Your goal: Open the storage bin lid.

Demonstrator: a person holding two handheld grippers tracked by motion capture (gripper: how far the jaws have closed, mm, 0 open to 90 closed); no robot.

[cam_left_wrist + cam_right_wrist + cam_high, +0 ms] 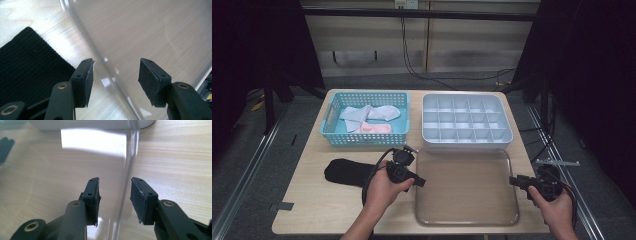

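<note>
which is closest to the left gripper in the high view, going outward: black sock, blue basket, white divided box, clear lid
1. clear lid: its left rim sits between the left gripper jaws.
2. black sock: on the table just left of that hand.
3. blue basket: behind it, at the far left.
4. white divided box: far right; close to the basket in rank, though it looks a little farther.

The right gripper (114, 201) points down at the wooden table (175, 157), its two black jaws apart and straddling the raised edge of a clear lid (50, 182). That edge runs up between the pads (138, 200) as a pale, glassy strip, touching neither one as far as can be seen. The lid's flat panel spreads to the left, wood grain showing through it (with a bright glare patch near the top). A white box (100, 124) lies along the top edge. A dark shape shows at far left.
</note>
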